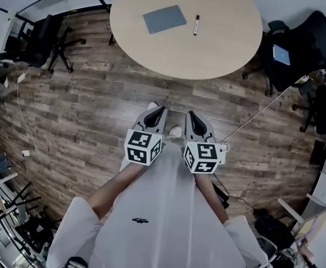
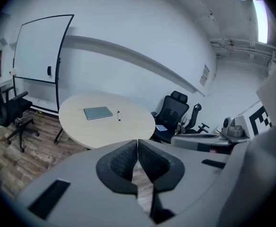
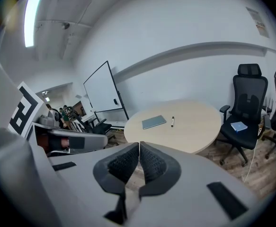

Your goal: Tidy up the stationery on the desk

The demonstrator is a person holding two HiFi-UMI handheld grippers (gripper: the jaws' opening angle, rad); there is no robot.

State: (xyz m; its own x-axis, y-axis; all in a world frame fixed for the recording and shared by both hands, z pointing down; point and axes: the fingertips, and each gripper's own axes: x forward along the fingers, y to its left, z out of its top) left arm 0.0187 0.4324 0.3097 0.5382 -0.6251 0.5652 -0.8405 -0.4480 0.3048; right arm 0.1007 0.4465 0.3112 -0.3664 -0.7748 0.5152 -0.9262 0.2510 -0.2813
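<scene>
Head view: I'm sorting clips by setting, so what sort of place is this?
Probably an office meeting room: a round table carrying a notebook and marker, black swivel chairs around it, and a whiteboard by the wall.

Even, cool ceiling-strip [image 3: 32,18] light; strong fisheye distortion, dark vignetted corners

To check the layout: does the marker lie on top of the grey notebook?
No, in the head view the marker lies on the bare round table beside the notebook, apart from it.
</scene>
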